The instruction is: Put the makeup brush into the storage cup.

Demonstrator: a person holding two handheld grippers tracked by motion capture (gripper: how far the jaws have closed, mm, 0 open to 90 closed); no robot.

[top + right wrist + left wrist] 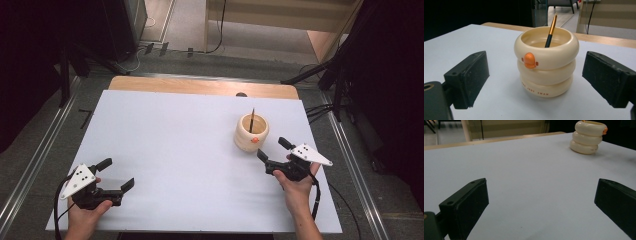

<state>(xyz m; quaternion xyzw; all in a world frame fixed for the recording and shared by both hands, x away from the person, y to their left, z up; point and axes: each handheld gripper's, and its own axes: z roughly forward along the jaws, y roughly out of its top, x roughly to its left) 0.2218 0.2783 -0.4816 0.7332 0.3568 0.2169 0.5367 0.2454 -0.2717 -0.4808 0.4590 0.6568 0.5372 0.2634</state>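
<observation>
The right gripper (pixel 274 149) was held wide beside the cream holder (pixel 546 62), seemingly untouched; the left gripper (pixel 118 174) was spread wide, empty.

A white rectangular sheet (pixel 180 160) is covering the light wooden counter (pixel 200 86), leaving a strip of wood showing along the far edge. Black cables (pixel 220 30) are trailing over the grey floor (pixel 190 25) beyond, beside dark stand legs (pixel 310 75).
</observation>
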